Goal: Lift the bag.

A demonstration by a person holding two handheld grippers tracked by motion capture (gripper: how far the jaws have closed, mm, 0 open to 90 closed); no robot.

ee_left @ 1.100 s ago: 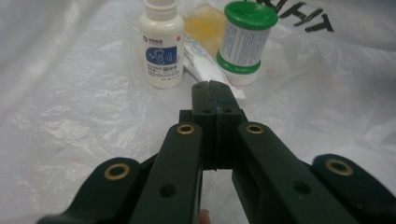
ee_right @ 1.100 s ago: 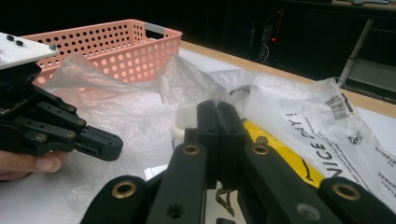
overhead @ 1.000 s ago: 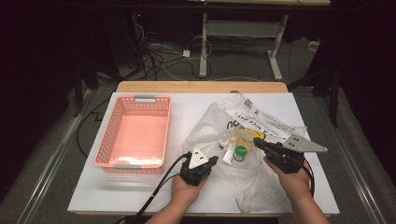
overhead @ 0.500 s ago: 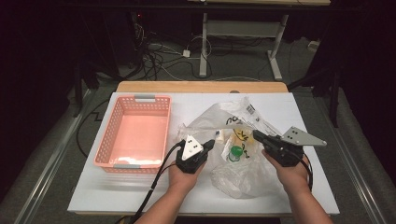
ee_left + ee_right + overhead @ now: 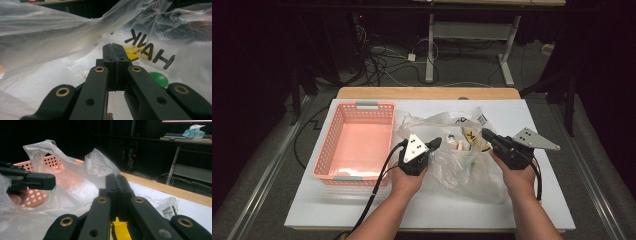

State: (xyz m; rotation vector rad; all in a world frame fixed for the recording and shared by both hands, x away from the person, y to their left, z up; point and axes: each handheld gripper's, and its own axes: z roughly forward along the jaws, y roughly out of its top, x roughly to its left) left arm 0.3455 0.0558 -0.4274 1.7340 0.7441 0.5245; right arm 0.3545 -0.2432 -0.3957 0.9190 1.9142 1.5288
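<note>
A clear plastic bag [image 5: 462, 167] with black print lies crumpled on the white table [image 5: 437, 210], its mouth raised between my two grippers. Inside it are a yellow item [image 5: 472, 136] and some small pale pieces. My left gripper [image 5: 437, 142] is shut on the bag's left edge and holds it off the table. My right gripper [image 5: 486, 134] is shut on the right edge. In the left gripper view the shut jaws [image 5: 115, 48] sit under the film, with the print [image 5: 152, 51], a green disc [image 5: 158, 78] and the yellow item [image 5: 131, 53] beyond. The right gripper [image 5: 116, 178] also has its jaws together.
A pink perforated basket [image 5: 324, 150] with nothing in it stands on the table left of the bag, close to my left hand. A wooden strip [image 5: 427, 93] runs along the table's far edge. Beyond it are cables and a desk frame on the dark floor.
My left gripper has risen and moved in toward the bag's middle, lifting the film with it. The bag has bunched up taller. The right gripper has hardly moved.
</note>
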